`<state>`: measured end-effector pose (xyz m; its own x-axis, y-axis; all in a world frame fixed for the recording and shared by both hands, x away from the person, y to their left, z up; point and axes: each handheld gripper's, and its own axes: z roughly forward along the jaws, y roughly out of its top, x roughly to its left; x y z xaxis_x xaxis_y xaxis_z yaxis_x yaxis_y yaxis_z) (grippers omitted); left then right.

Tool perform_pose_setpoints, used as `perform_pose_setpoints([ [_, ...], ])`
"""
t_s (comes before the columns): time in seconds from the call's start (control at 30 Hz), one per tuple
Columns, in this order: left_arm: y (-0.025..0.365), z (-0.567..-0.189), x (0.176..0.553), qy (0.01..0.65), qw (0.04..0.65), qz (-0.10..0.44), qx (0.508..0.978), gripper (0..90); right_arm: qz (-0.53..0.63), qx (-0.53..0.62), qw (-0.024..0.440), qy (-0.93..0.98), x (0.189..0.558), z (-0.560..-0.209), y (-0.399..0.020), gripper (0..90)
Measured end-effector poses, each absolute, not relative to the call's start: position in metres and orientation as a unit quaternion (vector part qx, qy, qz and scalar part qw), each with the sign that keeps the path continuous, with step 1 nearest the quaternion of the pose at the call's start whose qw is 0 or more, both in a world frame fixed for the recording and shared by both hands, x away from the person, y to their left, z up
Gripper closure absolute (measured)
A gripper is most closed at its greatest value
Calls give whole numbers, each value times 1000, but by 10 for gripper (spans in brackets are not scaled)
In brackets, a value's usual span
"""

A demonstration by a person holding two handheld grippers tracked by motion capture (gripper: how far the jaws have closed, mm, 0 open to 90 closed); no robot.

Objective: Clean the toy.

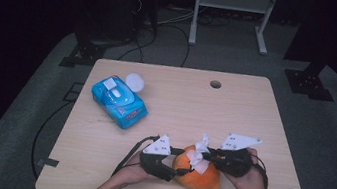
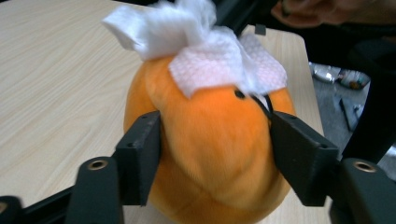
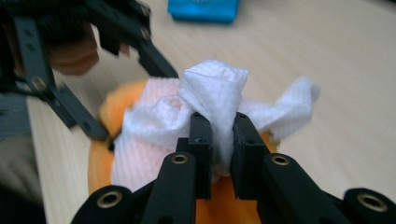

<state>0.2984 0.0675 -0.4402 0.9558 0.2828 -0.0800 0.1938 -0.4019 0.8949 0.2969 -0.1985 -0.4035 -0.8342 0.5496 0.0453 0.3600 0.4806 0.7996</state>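
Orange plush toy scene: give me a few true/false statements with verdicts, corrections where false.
1. The left gripper has its jaws on either side of the orange plush toy. True.
2. The right gripper is open with nothing between its jaws. False: it is shut on the white wipe.
3. The white wipe lies on top of the orange plush toy. True.
4. The blue wipes pack sits on the table's right side. False: in the high view it lies toward the far left, apart from the toy.
5. The blue wipes pack's lid is closed. False: the round white lid stands flipped open.
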Motion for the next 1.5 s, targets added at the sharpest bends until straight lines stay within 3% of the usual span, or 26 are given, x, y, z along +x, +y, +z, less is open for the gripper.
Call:
perform_pose_setpoints([
  [0.13, 67, -438, 301, 181, 524, 36, 832, 204, 425, 281, 116, 853, 299, -408, -208, 800],
  [0.27, 65, -442, 304, 199, 520, 13, 830, 179, 423, 272, 112, 857, 296, -407, -204, 801],
  [0.43, 66, -443, 300, 168, 517, 23, 839, 346, 427, 266, 99, 858, 294, -404, -203, 802],
  [0.53, 66, -442, 298, 156, 517, 30, 841, 388, 445, 267, 99, 849, 292, -398, -202, 802],
  [0.63, 62, -441, 295, 134, 514, 41, 846, 395, 468, 252, 84, 843, 287, -392, -193, 801],
  [0.83, 66, -444, 297, 138, 516, 33, 845, 396, 455, 264, 103, 844, 293, -392, -193, 798],
  [0.93, 67, -445, 300, 145, 518, 26, 842, 374, 454, 297, 74, 837, 303, -399, -208, 797],
  [1.17, 68, -439, 303, 179, 534, -10, 826, 209, 447, 277, 57, 849, 294, -402, -201, 800],
  [1.33, 66, -441, 298, 153, 526, 9, 837, 339, 434, 258, 76, 860, 286, -397, -192, 801],
  [1.5, 61, -437, 289, 111, 518, 36, 848, 373, 453, 245, 100, 851, 279, -388, -179, 800],
])
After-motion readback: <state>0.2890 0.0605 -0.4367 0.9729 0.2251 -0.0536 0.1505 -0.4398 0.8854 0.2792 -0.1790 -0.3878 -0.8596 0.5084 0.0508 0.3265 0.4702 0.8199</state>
